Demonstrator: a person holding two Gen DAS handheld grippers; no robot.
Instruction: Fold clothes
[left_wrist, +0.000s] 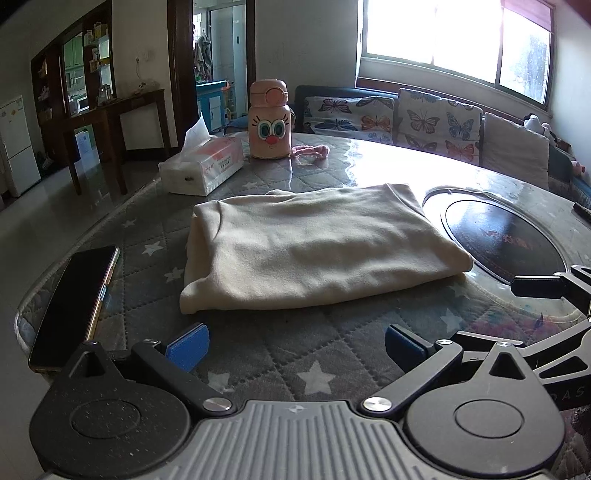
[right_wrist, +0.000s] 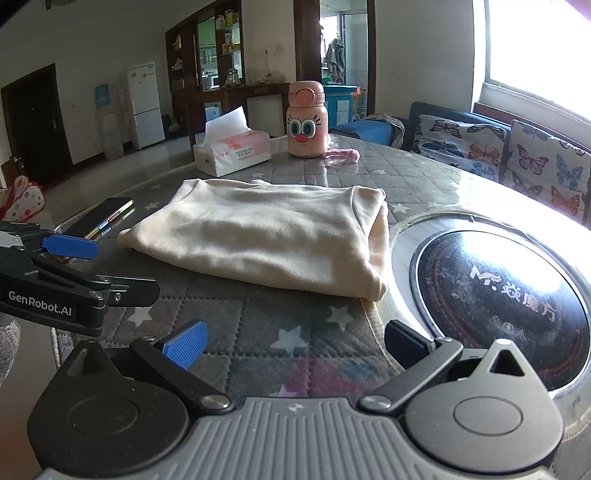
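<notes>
A cream garment lies folded into a thick rectangle on the quilted, star-patterned table cover. My left gripper hangs just short of its near edge, open wide, with only bare cover between its blue pads. My right gripper stands open the same way before the garment's near right corner and touches nothing. In the right wrist view the left gripper reaches in from the left beside the garment's near left corner. One black finger of the right gripper shows at the right edge of the left wrist view.
A dark phone lies at the table's left edge. Behind the garment stand a tissue box and a pink cartoon-face bottle with a pink strap. A round glass cooktop is set into the table on the right. A butterfly-cushioned sofa lies beyond.
</notes>
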